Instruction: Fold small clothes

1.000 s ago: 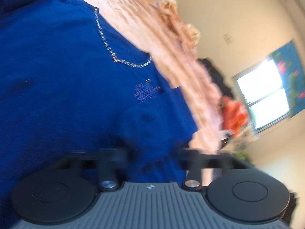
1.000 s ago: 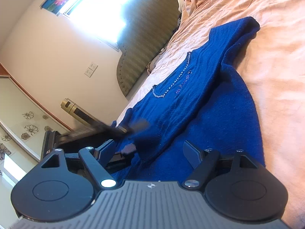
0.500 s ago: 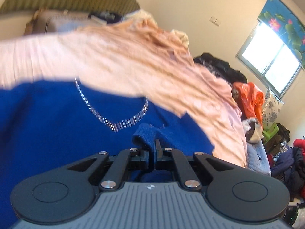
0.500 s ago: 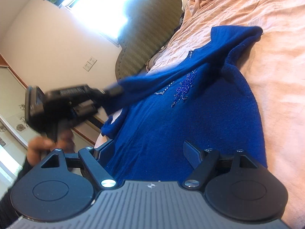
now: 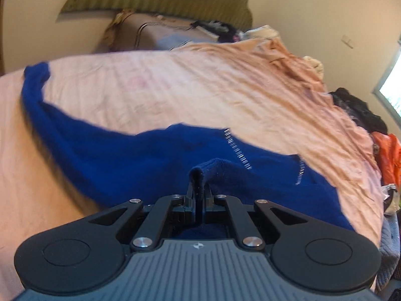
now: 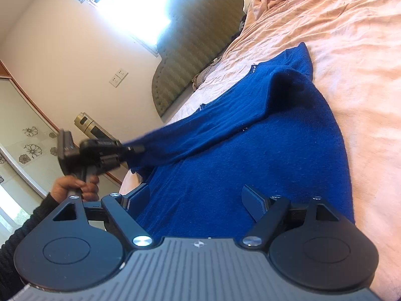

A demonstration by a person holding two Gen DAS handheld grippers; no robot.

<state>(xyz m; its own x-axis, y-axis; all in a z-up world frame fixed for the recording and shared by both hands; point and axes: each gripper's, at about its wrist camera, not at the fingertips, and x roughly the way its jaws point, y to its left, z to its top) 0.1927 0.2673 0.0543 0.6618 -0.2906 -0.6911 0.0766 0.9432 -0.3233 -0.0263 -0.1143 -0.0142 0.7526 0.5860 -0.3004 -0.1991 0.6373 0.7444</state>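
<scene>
my left claw (image 5: 198, 190) pinching sleeve of blue knit sweater (image 6: 250, 155), r claw (image 6: 198, 198) spread. imo lay sleeve flat across chest, no bunching.

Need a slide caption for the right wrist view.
Open right gripper over blue sweater; left gripper pulls its sleeve.

I see a big bed (image 5: 225, 87) with a wrinkly peach sheet (image 6: 351, 25), a green padded headboard (image 6: 190, 50), cream walls (image 6: 62, 37), and a very bright window (image 6: 130, 7).
</scene>
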